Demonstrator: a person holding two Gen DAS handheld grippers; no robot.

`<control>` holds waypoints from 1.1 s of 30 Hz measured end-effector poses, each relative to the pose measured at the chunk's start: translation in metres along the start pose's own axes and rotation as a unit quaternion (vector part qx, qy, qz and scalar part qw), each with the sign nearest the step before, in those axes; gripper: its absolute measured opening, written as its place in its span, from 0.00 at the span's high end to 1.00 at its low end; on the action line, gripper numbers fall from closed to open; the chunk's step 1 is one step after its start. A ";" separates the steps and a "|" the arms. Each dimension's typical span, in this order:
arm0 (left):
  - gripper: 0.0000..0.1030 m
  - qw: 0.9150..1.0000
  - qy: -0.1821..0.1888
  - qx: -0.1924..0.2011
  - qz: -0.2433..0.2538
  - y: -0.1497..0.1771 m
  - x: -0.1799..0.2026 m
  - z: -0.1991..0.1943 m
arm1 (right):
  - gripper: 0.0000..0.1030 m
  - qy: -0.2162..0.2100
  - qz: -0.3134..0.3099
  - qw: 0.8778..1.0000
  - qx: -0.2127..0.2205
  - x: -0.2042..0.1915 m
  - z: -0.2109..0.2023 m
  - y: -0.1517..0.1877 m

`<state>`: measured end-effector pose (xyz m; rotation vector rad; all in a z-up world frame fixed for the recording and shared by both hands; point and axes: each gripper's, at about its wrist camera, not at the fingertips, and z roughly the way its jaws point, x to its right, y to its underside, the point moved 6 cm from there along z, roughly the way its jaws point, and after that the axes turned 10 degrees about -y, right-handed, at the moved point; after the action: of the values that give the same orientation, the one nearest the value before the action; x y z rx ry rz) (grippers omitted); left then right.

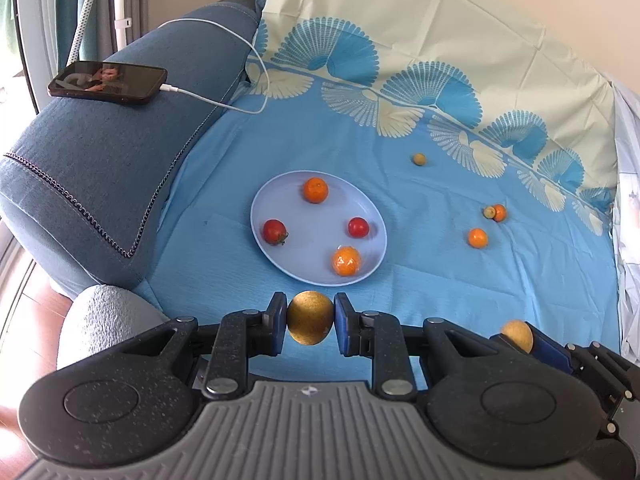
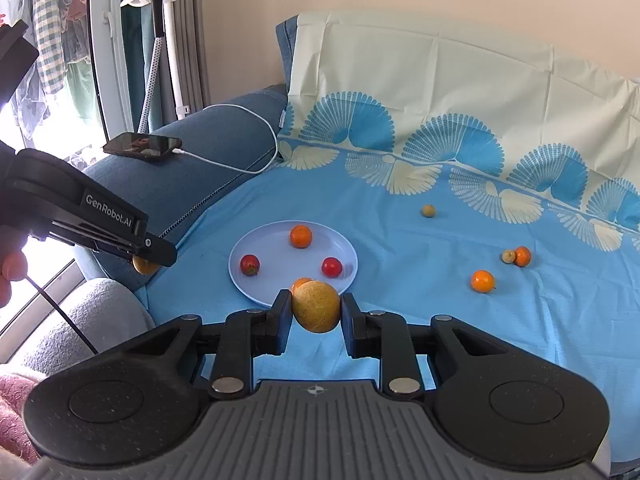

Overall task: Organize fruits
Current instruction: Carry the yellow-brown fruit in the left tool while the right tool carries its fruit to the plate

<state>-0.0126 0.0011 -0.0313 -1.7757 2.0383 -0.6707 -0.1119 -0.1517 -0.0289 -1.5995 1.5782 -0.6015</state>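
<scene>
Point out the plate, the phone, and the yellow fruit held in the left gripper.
plate (image 1: 316,240): left wrist view, bare middle of the plate's surface.
phone (image 1: 107,82): left wrist view, centre of its dark screen.
yellow fruit (image 1: 310,318) in the left gripper (image 1: 310,320): left wrist view, middle of its skin.

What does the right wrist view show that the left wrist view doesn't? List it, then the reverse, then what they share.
Only the right wrist view: a garment steamer stand, hanging clothes by the window, and the left hand-held gripper from outside, with its branding.

Only the left wrist view: all four fruits on the plate unobstructed, including the near orange, and the right hand-held gripper at the frame's edge.

Both: the plate, loose fruits on the blue sheet, the phone charging on the armrest, and a yellow fruit gripped in each.
</scene>
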 end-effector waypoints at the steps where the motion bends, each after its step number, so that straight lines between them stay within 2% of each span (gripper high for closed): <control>1: 0.73 1.000 0.000 0.000 -0.002 -0.002 -0.001 0.001 | 0.74 0.000 0.000 1.000 -0.001 0.001 0.001 0.000; 18: 0.73 1.000 -0.005 -0.007 -0.022 -0.031 -0.009 0.032 | 0.74 -0.002 -0.003 1.000 -0.026 0.003 0.037 -0.007; 33: 0.73 0.999 -0.026 -0.020 -0.040 -0.069 -0.017 0.086 | 0.74 -0.013 -0.003 0.999 -0.049 0.012 0.105 -0.025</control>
<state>0.0941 0.0005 -0.0645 -1.8862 1.9690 -0.6026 -0.0126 -0.1438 -0.0717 -1.6775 1.6057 -0.5117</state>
